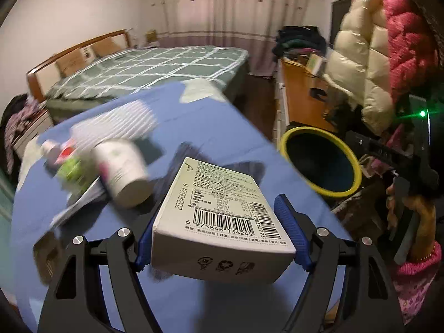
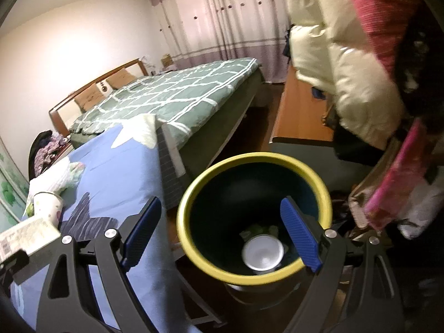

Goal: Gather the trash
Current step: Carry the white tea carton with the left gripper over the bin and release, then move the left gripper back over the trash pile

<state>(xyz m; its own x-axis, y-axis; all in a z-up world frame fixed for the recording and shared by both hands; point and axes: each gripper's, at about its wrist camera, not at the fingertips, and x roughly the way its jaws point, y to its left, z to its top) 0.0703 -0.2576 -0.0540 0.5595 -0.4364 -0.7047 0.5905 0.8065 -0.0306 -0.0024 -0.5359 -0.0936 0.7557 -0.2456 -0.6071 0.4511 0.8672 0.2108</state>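
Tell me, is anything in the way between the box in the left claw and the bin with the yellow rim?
Nothing visible is. The left claw holds the box above the blue cloth, and the bin stands open beside it. The right claw hangs open over the bin, off to the side.

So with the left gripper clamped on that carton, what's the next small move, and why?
Probably carry the carton rightward over the yellow-rimmed bin. The left gripper grips it above the blue table, and the right gripper is open and empty over the bin.
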